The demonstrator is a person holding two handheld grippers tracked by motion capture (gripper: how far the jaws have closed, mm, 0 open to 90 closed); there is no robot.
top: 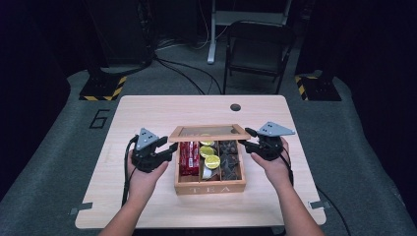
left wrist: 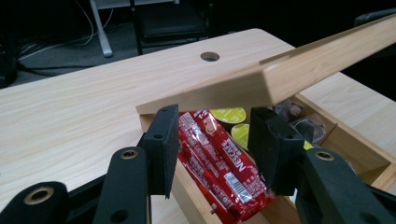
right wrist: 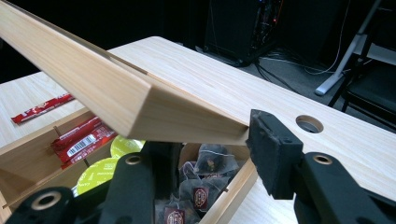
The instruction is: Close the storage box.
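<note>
Tea box (top: 210, 187) and lid (left wrist: 299, 70): pale, matt, unvarnished-looking wood with visible grain; the lid carries a clear glazed panel (top: 206, 131). Desk (top: 147, 110): light wood-grain laminate, smooth, low sheen. Red sachets (left wrist: 219, 154): glossy foil-like plastic. Gripper fingers (left wrist: 275, 149): matt black, with slightly rough pads. Yellow-green capsule tops (right wrist: 95, 175): smooth, satin.
</note>
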